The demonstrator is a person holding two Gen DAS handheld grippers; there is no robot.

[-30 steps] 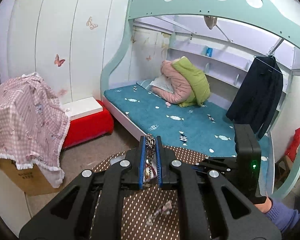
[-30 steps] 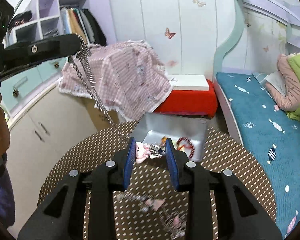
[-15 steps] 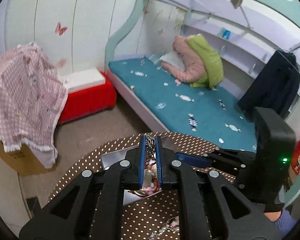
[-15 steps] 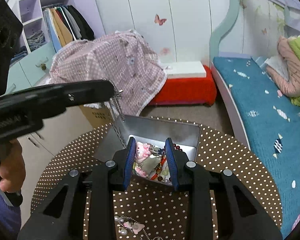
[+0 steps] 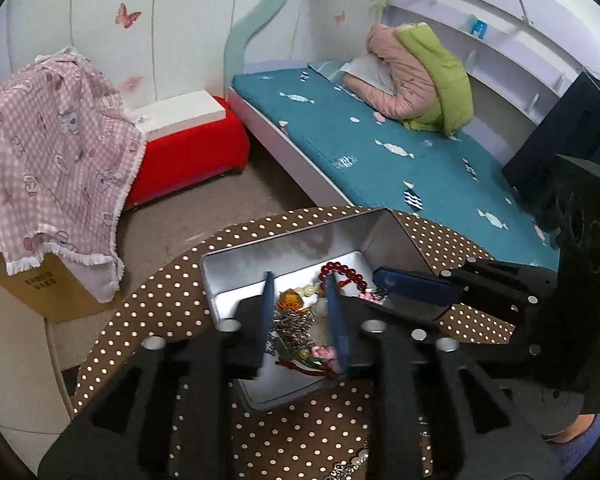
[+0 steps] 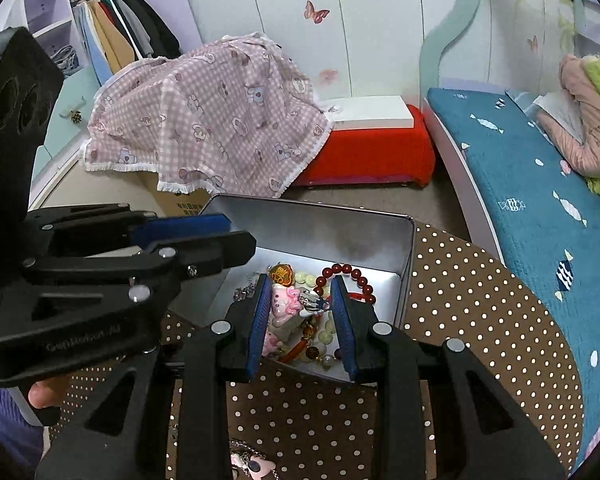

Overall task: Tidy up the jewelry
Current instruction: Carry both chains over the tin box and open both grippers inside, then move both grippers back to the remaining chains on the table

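Kids' bedroom w/ pale panelled walls [image 6: 380,20] & butterfly stickers [image 6: 317,11]. Teal-mattress bed [image 5: 360,148] in mint arched frame [image 5: 240,40], pink/green jackets [image 5: 420,76] piled on it. Red box [image 6: 364,156] w/ white lid by wall. Pink check cloth [image 6: 212,116] over cardboard box [image 5: 44,288]. Open wardrobe [image 6: 120,28], clothes hanging. Grey-beige floor [image 5: 204,212].

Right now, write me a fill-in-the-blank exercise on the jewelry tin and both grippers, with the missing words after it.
1. The open metal tin stands on a brown tablecloth patterned with white ____.
2. The beaded bracelet in the tin is dark ____.
3. The right gripper holds a ____ cartoon charm over the tin.
4. The left gripper is opening, with a silver ____ lying bunched between its fingers.

Missing words: dots; red; pink; chain
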